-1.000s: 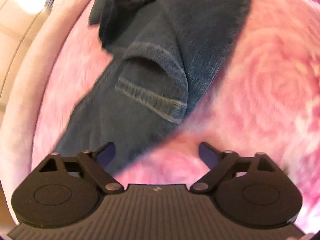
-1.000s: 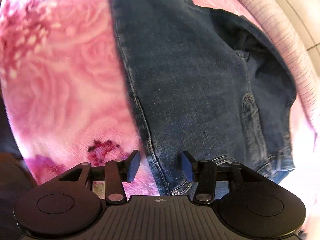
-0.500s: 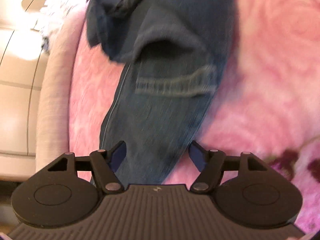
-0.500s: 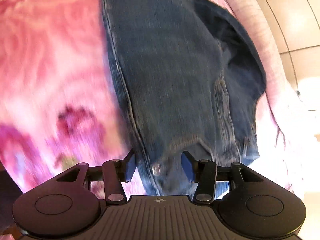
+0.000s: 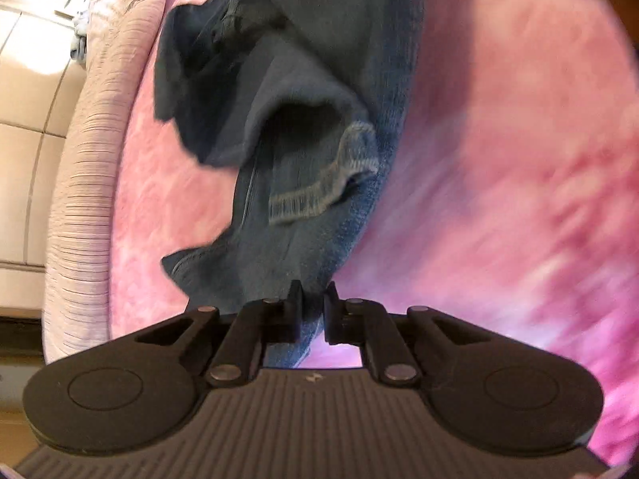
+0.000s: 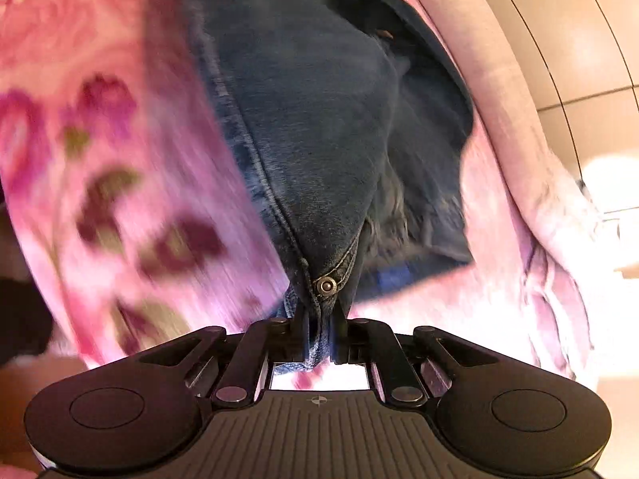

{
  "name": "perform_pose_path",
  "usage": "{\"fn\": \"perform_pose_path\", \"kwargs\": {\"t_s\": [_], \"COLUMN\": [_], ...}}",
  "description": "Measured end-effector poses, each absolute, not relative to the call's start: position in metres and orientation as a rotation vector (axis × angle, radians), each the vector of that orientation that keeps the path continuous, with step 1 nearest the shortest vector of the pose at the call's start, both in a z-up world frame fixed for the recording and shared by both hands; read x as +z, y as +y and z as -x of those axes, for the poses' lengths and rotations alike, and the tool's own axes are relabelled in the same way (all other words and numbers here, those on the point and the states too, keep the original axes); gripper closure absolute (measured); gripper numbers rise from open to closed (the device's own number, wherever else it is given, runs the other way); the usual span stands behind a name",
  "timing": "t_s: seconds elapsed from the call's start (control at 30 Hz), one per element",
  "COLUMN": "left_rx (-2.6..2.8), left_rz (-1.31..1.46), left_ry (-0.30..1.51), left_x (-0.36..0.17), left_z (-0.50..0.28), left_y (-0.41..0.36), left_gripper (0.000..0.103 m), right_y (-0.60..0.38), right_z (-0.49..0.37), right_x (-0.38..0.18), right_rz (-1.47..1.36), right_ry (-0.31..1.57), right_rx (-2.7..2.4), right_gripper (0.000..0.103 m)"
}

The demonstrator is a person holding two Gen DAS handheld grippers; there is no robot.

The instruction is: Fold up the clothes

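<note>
A pink floral blanket (image 5: 499, 167) covers the surface and fills most of both views, its rose pattern blurred in places. Along the left side of the left wrist view runs a pale ribbed bed edge (image 5: 86, 183), with cream tiled floor (image 5: 24, 92) beyond it; the right wrist view shows the same pale edge (image 6: 499, 80) and tiles (image 6: 579, 40) on its right side.

A pair of dark blue jeans (image 5: 303, 127) lies on the blanket, stretching from near the camera toward the far side. In the left wrist view one leg is bunched and folded over, its open hem (image 5: 319, 195) with pale stitching facing the camera. In the right wrist view the jeans (image 6: 319, 119) widen away from the gripper, with the side seam running down the left of the denim and a darker fold lying to the right, near the bed edge.

The left gripper (image 5: 312, 311) has its jaws drawn close together and clamped on the near edge of the denim, which passes between them. The right gripper (image 6: 319, 331) is likewise pinched tight on a bunched corner of the jeans, just below a small metal rivet (image 6: 326, 286).
</note>
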State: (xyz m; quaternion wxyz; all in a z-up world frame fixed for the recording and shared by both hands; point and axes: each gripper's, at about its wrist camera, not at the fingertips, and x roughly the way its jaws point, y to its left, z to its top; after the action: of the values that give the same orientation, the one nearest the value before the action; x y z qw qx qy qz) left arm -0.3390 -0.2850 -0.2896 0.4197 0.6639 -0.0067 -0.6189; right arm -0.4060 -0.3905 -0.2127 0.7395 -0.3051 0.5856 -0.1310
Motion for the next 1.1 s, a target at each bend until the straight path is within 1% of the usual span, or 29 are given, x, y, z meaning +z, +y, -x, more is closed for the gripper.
{"fn": "perform_pose_path", "kwargs": {"t_s": [0.1, 0.2, 0.23, 0.27, 0.3, 0.33, 0.37, 0.43, 0.5, 0.57, 0.7, 0.77, 1.0, 1.1], "left_rx": [-1.508, -1.436, -1.418, -1.409, -1.405, -1.401, -1.400, -1.401, -1.412, -1.424, -1.449, -1.465, -1.463, -1.437], "left_rz": [-1.667, -1.689, -1.694, -1.701, -1.708, -1.715, -1.723, -1.744, -1.779, -1.813, -1.872, -1.897, -1.945, -1.957], "left_ry": [0.072, 0.169, 0.196, 0.209, 0.214, 0.220, 0.229, 0.249, 0.249, 0.247, 0.247, 0.246, 0.253, 0.269], "left_x": [-0.287, -0.292, -0.293, -0.294, -0.294, -0.295, -0.295, -0.296, -0.298, -0.299, -0.299, -0.296, -0.297, -0.301], "left_z": [0.360, 0.359, 0.358, 0.358, 0.358, 0.359, 0.360, 0.361, 0.362, 0.363, 0.366, 0.369, 0.373, 0.377], "left_y": [-0.273, -0.268, -0.268, -0.271, -0.275, -0.278, -0.283, -0.292, -0.294, -0.295, -0.296, -0.294, -0.306, -0.308], "left_gripper": [0.096, 0.096, 0.096, 0.096, 0.096, 0.096, 0.096, 0.096, 0.096, 0.096, 0.096, 0.096, 0.096, 0.096], "right_y": [-0.397, -0.394, -0.395, -0.399, -0.405, -0.413, -0.421, -0.440, -0.454, -0.462, -0.488, -0.496, -0.524, -0.536], "right_z": [0.417, 0.412, 0.410, 0.409, 0.415, 0.422, 0.430, 0.459, 0.490, 0.512, 0.516, 0.516, 0.533, 0.530], "right_x": [-0.194, -0.179, -0.177, -0.175, -0.176, -0.179, -0.182, -0.192, -0.207, -0.225, -0.267, -0.279, -0.285, -0.292], "right_rz": [0.537, 0.304, 0.213, 0.117, 0.004, -0.117, -0.237, -0.579, -0.919, -1.149, -1.403, -1.482, -1.650, -1.680], "right_ry": [1.274, 1.242, 1.229, 1.216, 1.203, 1.189, 1.171, 1.071, 0.869, 0.662, 0.378, 0.273, 0.018, -0.003], "right_rx": [-0.264, -0.271, -0.285, -0.317, -0.368, -0.426, -0.482, -0.593, -0.647, -0.671, -0.722, -0.726, -0.671, -0.719], "right_gripper": [0.096, 0.090, 0.083, 0.069, 0.060, 0.047, 0.044, 0.044, 0.043, 0.043, 0.042, 0.042, 0.042, 0.042]}}
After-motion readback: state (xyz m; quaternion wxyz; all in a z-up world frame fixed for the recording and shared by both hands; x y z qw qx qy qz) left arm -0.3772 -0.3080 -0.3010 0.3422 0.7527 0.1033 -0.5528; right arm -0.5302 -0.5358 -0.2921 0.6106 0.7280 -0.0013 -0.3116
